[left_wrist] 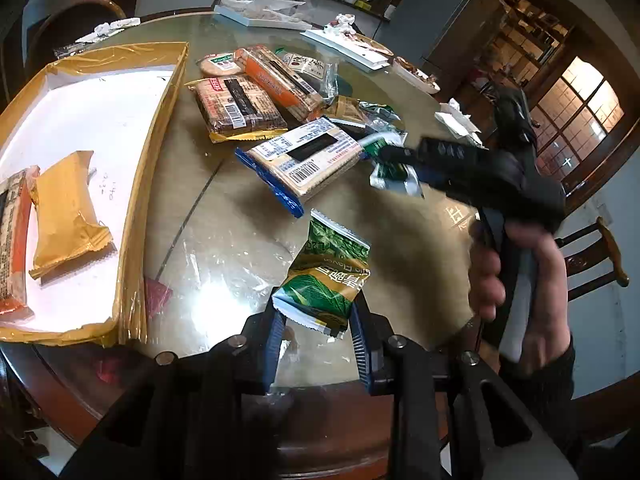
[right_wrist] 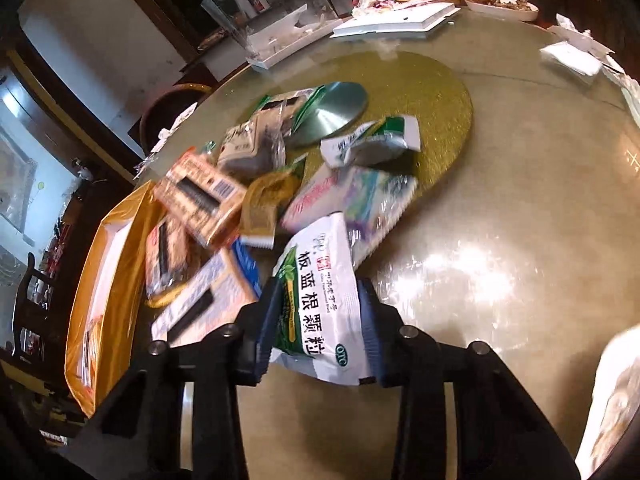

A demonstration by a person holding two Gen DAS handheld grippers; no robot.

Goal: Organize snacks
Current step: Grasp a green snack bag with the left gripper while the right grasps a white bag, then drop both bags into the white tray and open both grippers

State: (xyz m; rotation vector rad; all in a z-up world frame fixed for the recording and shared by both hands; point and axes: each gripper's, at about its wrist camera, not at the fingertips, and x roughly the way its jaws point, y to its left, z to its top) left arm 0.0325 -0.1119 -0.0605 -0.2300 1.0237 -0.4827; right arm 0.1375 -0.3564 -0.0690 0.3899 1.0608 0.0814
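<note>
Snacks [left_wrist: 256, 108] crowd table [right_wrist: 520, 208] centre; its right edge looks clear.

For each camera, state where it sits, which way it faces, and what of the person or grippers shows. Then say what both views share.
Left wrist: on the left gripper, looking down at the table; its fingers pinch a green sachet; the right gripper and hand show.
Right wrist: on the right gripper, looking down; a white sachet sits between its fingers.
Shared: the yellow tray and cracker packs.
</note>
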